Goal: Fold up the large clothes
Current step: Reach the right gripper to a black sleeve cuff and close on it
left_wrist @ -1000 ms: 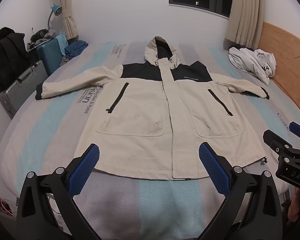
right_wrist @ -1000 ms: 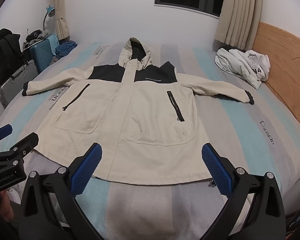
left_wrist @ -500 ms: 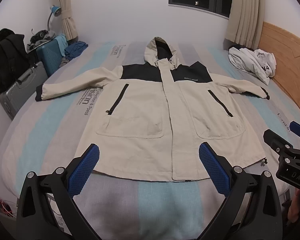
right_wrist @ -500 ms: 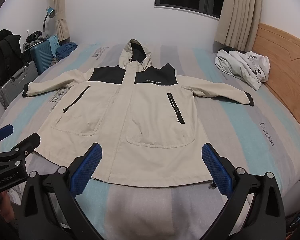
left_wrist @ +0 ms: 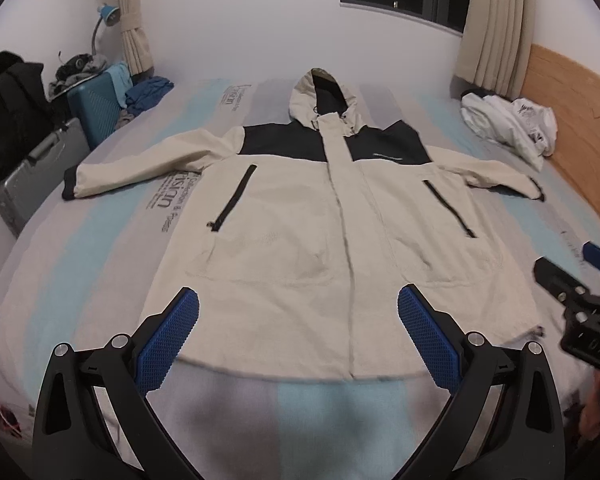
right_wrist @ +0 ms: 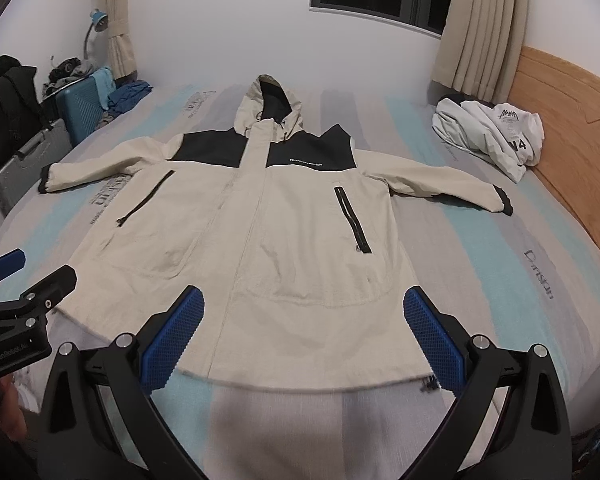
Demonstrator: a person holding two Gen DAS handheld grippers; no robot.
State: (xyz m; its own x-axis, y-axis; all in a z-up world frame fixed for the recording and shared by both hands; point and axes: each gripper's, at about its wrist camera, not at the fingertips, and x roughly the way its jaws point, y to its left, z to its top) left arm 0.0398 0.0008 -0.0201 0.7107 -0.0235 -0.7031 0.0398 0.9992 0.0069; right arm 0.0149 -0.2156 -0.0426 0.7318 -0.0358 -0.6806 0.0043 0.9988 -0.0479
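Both grippers slightly nearer, jacket (left_wrist: 324, 236) flat on striped bed (left_wrist: 80, 256)

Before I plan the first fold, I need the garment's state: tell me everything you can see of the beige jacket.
The beige jacket is a hooded coat of stiff-looking woven cloth with black shoulder panels, black cuffs, two slanted chest zips and large lower pockets. It lies flat, front up and closed, on the striped bed, hood toward the far wall, both sleeves spread sideways. Only the bed touches it; both open tools are held short of its hem.
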